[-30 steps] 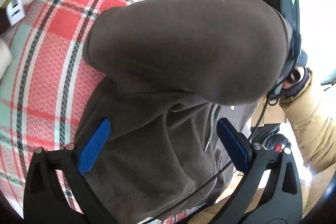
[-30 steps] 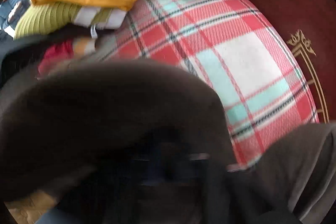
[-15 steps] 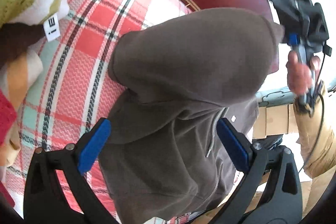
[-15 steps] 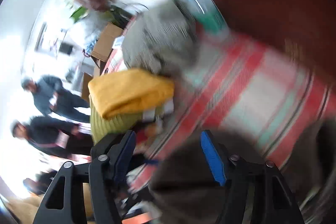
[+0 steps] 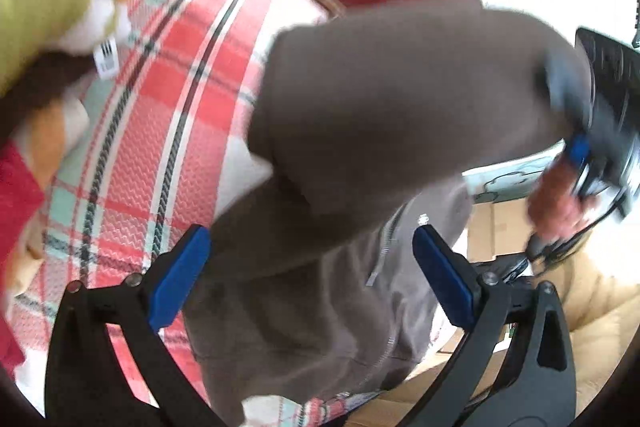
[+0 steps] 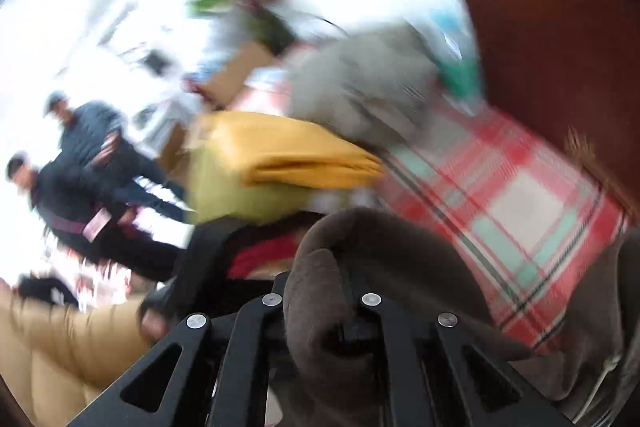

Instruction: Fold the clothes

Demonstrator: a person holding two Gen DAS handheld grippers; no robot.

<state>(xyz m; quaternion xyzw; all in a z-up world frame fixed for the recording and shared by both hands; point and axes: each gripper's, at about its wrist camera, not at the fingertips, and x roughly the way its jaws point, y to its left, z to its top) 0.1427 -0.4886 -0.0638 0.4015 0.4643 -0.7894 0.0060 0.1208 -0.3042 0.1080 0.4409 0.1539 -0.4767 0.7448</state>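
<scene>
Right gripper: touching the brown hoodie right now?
Touching. The right wrist view shows the right gripper closed, with a fold of the brown hoodie pinched between its fingers and draped over them.

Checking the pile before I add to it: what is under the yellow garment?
Directly under the yellow garment lies a green one, with red fabric lower down. The stack's base is hidden by the brown hoodie.

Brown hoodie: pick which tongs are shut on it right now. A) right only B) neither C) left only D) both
A: the right tongs are closed with a fold of the brown hoodie bunched between them, while the left tongs stand wide open above the hoodie's zip front, gripping nothing.
</scene>
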